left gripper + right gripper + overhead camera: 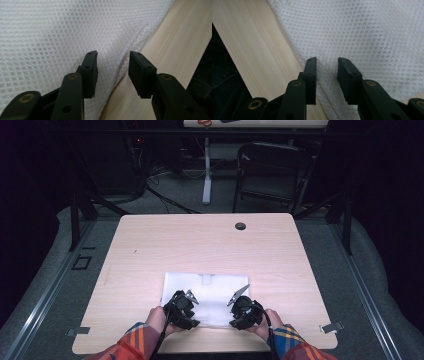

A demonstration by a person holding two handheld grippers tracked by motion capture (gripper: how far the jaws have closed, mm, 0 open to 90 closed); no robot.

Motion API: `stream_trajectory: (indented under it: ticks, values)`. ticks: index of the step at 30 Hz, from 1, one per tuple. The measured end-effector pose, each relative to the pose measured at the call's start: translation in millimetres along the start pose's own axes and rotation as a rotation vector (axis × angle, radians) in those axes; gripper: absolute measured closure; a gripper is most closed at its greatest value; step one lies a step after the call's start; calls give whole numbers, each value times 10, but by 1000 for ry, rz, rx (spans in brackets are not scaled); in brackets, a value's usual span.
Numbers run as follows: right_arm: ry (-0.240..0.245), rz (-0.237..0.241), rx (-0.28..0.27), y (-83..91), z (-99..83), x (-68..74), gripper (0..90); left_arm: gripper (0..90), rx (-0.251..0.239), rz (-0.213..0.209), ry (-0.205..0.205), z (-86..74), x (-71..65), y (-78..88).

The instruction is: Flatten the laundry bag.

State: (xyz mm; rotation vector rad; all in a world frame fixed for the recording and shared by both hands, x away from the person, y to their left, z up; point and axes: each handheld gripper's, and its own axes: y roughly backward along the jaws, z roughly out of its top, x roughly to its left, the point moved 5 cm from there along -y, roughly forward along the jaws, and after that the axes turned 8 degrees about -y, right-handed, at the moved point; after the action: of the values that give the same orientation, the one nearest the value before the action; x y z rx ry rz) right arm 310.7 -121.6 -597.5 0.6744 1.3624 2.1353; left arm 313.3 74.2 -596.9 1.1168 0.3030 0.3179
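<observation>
A white mesh cloth (207,289) lies folded flat on the near half of the wooden table (200,240). My left gripper (185,312) is down at the cloth's near left edge and my right gripper (242,314) at its near right edge. In the left gripper view the jaws (113,56) stand apart astride the mesh cloth's (62,32) raised edge, with a gap showing between the pads. In the right gripper view the jaws (327,61) straddle the mesh cloth's (367,32) folded edge more narrowly, also with a gap.
A small dark round cap (240,226) sits near the table's far edge. Bare wood (175,50) borders the cloth on the near side. A folding chair (272,172) and a desk leg (206,175) stand on the floor beyond the table.
</observation>
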Motion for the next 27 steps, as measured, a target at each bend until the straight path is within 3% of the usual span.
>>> stream_trajectory:
  ticks: [7, 18, 21, 27]
  values:
    - [-9, -14, -2, 8, -17, -44, 810, 688, -22, -7, -2, 6, -46, -21]
    - [-34, -12, 30, 72, -101, -68, 888, 707, -43, -32, -22, 32, -115, -45]
    - [-32, -2, 18, 124, -102, -59, 891, 648, -46, -32, -45, 44, -120, -27]
    - [-54, 29, -56, 277, -65, -74, 892, 449, -123, 13, -29, 138, -123, 59]
